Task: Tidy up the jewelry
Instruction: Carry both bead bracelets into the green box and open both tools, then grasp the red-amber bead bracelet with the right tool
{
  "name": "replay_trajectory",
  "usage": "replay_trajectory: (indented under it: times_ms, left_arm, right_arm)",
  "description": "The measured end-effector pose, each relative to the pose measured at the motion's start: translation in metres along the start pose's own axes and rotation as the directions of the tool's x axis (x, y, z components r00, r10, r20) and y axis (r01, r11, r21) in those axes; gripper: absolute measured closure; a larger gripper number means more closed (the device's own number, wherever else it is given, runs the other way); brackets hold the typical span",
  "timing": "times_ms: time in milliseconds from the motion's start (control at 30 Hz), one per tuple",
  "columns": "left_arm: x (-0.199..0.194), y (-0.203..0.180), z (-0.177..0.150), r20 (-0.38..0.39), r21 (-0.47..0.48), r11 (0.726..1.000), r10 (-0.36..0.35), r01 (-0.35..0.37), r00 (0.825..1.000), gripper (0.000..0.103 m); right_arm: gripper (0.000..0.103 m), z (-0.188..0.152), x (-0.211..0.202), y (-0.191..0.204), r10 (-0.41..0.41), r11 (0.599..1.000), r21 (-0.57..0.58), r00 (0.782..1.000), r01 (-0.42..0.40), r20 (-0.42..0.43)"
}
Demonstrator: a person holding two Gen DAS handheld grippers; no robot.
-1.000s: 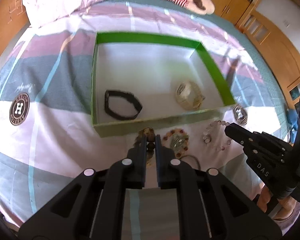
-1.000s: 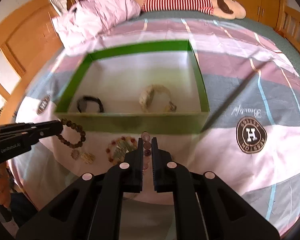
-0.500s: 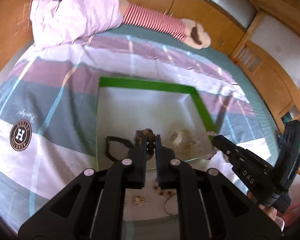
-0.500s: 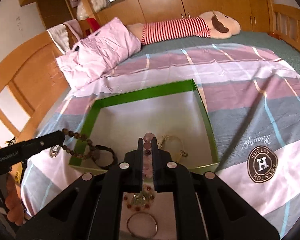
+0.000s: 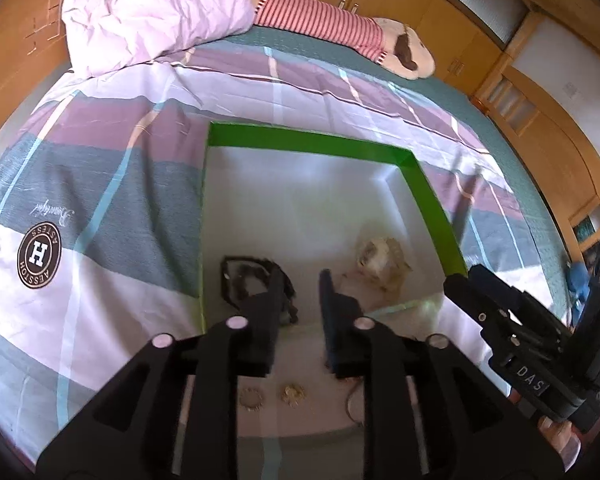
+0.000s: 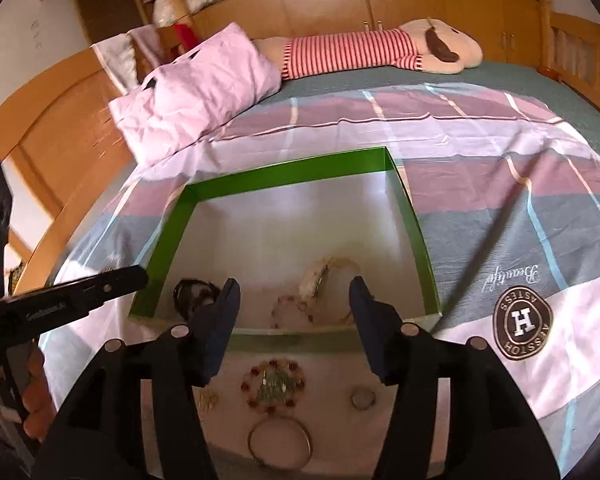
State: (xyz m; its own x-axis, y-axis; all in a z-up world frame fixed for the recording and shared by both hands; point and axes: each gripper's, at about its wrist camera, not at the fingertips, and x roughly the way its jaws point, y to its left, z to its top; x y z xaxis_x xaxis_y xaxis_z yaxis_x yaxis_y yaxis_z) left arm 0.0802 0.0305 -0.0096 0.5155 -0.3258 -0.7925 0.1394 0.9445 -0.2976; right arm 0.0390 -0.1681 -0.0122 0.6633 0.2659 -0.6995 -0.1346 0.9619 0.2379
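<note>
A green-walled box (image 5: 432, 204) with a white floor lies on the bed; it also shows in the right wrist view (image 6: 420, 236). Inside lie a black bracelet (image 5: 240, 276), a pale cream bracelet (image 5: 380, 260) and a pink bead bracelet (image 6: 288, 308). My left gripper (image 5: 300, 276) is open and empty over the box's near edge. My right gripper (image 6: 294, 284) is wide open and empty above the near wall. On the sheet in front of the box lie a red-beaded piece (image 6: 274, 386), a thin bangle (image 6: 280, 440), a ring (image 6: 363, 399) and small gold pieces (image 5: 292, 394).
A pink pillow (image 6: 196, 92) and a striped plush toy (image 6: 380, 50) lie at the bed's far end. Wooden cabinets (image 5: 548, 128) stand to the right, a wooden bed frame (image 6: 60, 128) to the left. The right gripper's body (image 5: 532, 352) sits close beside the left one.
Both grippers rose over the box and opened. The dark bead strand left the left gripper and the pink bead bracelet left the right gripper; the pink one now lies in the box.
</note>
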Motion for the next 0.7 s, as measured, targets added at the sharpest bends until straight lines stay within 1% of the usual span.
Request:
replay_trajectory:
  times_ms: [33,67,100,133,200,233,300,333,367,433,500,533,567,600,633,700]
  left_arm:
    - [-0.002,-0.003,-0.004,-0.010,0.012,1.000,-0.003,0.003,1.000,0.076]
    - [-0.003,-0.005,-0.007,-0.021,0.019,1.000,-0.006,0.007,1.000,0.071]
    - [-0.002,-0.006,-0.012,-0.037,0.019,1.000,-0.006,0.007,0.999,0.057]
    - [-0.001,-0.007,-0.016,-0.052,0.015,1.000,-0.007,0.008,0.999,0.051]
    - [0.008,-0.011,-0.024,-0.094,0.025,1.000,0.003,0.000,0.996,0.051]
    - [0.013,-0.013,-0.026,-0.112,0.036,0.999,0.016,-0.012,0.994,0.050]
    - [0.024,-0.015,-0.031,-0.147,0.051,0.997,0.061,-0.054,0.987,0.047]
    - [0.030,-0.015,-0.034,-0.170,0.051,0.996,0.083,-0.076,0.982,0.044]
    - [0.039,-0.014,-0.037,-0.208,0.042,0.994,0.109,-0.102,0.972,0.043]
    - [0.049,-0.009,-0.042,-0.263,0.021,0.992,0.126,-0.125,0.957,0.043]
    - [0.059,-0.003,-0.047,-0.307,0.007,0.989,0.142,-0.147,0.941,0.043]
    - [0.061,-0.001,-0.048,-0.318,0.007,0.988,0.151,-0.157,0.936,0.043]
    - [0.061,0.001,-0.049,-0.322,0.009,0.986,0.159,-0.165,0.933,0.041]
    - [0.060,0.002,-0.050,-0.321,0.009,0.986,0.163,-0.169,0.933,0.034]
    - [0.059,0.003,-0.050,-0.315,0.008,0.985,0.164,-0.170,0.935,0.031]
    - [0.056,0.005,-0.049,-0.310,0.008,0.986,0.163,-0.169,0.937,0.031]
  right_arm:
    - [0.046,-0.002,-0.003,-0.002,0.004,1.000,0.002,1.000,-0.004,-0.015]
    - [0.046,-0.006,-0.005,-0.005,0.011,1.000,0.009,0.999,-0.011,-0.048]
    - [0.046,-0.009,-0.004,-0.008,0.016,1.000,0.014,0.997,-0.015,-0.077]
    - [0.046,-0.013,0.000,-0.012,0.023,0.999,0.026,0.993,-0.020,-0.118]
    - [0.046,-0.022,0.009,-0.017,0.029,0.999,0.043,0.982,-0.021,-0.185]
    - [0.046,-0.027,0.014,-0.018,0.017,0.999,0.037,0.976,-0.009,-0.217]
    - [0.046,-0.038,0.026,-0.018,-0.040,0.999,-0.001,0.963,0.041,-0.266]
    - [0.046,-0.042,0.031,-0.017,-0.072,0.997,-0.023,0.956,0.068,-0.284]
    - [0.046,-0.046,0.036,-0.017,-0.095,0.995,-0.039,0.950,0.087,-0.298]
    - [0.046,-0.050,0.044,-0.015,-0.100,0.995,-0.046,0.944,0.090,-0.315]
    - [0.046,-0.053,0.052,-0.011,-0.103,0.994,-0.058,0.942,0.089,-0.319]
    - [0.048,-0.055,0.055,-0.006,-0.110,0.993,-0.075,0.943,0.091,-0.314]
    - [0.052,-0.056,0.059,-0.001,-0.121,0.990,-0.103,0.944,0.093,-0.308]
    - [0.058,-0.056,0.063,0.004,-0.132,0.987,-0.129,0.943,0.097,-0.306]
    - [0.061,-0.058,0.068,0.010,-0.149,0.982,-0.160,0.940,0.103,-0.306]
    - [0.068,-0.061,0.076,0.015,-0.155,0.979,-0.174,0.936,0.103,-0.316]
